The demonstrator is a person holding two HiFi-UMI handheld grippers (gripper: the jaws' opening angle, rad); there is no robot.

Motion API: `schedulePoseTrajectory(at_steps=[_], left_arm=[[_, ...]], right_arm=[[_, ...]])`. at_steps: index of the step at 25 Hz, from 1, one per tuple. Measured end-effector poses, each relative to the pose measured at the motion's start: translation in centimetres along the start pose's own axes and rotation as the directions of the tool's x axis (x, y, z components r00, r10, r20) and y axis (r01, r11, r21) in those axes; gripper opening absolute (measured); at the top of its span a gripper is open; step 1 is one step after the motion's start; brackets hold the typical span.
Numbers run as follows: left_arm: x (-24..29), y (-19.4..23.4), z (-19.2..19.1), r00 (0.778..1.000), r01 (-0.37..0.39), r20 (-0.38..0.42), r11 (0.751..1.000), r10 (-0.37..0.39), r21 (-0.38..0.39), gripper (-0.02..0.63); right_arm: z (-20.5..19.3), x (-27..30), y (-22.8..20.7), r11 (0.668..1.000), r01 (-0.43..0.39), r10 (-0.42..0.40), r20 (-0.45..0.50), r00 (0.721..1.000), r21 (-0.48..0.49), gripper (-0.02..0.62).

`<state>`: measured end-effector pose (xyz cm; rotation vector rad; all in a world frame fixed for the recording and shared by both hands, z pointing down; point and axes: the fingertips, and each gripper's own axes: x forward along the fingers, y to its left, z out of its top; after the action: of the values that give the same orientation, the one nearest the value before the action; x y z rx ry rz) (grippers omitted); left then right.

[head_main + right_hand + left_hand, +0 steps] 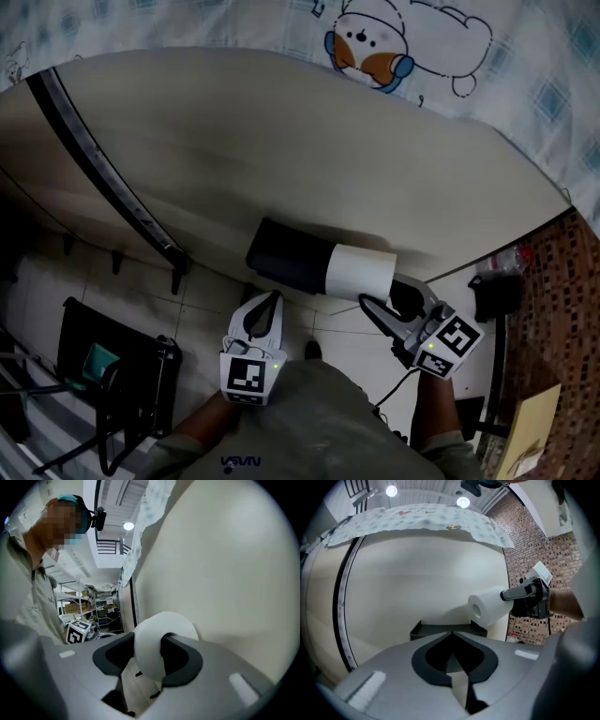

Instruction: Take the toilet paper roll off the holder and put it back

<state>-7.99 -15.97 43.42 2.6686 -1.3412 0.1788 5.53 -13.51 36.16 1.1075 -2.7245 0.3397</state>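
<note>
1. Closest to me in the head view is the person's grey shirt (pixel 309 422). Both forearms reach forward from it, and each one carries a gripper with a marker cube.
2. The left gripper (pixel 272 298) is at the lower middle and points toward the wall. In the left gripper view its jaws are pressed together at the tips (pixel 451 632), and nothing is between them.
3. The right gripper (pixel 380 298) is a little further forward, on the right side. In the right gripper view its two jaws (pixel 147 656) pinch the toilet paper roll (pixel 157 639), one dark pad on each side of the white body.
4. The toilet paper roll (pixel 359 270) is in the air in front of the wall, held by the right gripper only. In the left gripper view the roll (pixel 490 605) lies level, with its core hole facing the left gripper.
5. The black holder (pixel 286 258) is fixed on the wall just to the left of the roll. From the left gripper view the holder (pixel 440 629) looks like a shallow dark tray. The roll is at its right end and slightly higher. I cannot tell if they touch.
6. Behind them is the cream wall (pixel 281 141), with a black strip (pixel 103 169) running across it on the left.
7. Further away, a light cloth printed with a cartoon animal (pixel 375 42) hangs along the top of the wall.
8. On the far right there is a brick wall (pixel 529 550).
</note>
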Motion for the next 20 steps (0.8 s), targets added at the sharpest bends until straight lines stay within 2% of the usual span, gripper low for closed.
schedulePoseTrajectory(at_steps=[8,15,20], left_arm=[[1.2,-1.8,-1.1,0.999,0.042,-0.025,0.999,-0.041,0.024,0.008],[1.7,-4.2,-2.9,0.990,0.129,-0.067,0.990,-0.126,0.051,0.008],[2.1,-4.6,-4.3,0.990,0.130,-0.068,0.990,-0.126,0.051,0.008]], right_arm=[[-3.6,-2.9,-0.3,0.980,0.007,-0.026,0.092,0.995,0.199,0.172],[-7.5,-3.4,-1.4,0.950,0.013,-0.039,0.079,0.996,0.313,0.172],[-9.0,-3.4,-2.2,0.922,0.012,-0.055,0.100,0.993,0.386,0.170]])
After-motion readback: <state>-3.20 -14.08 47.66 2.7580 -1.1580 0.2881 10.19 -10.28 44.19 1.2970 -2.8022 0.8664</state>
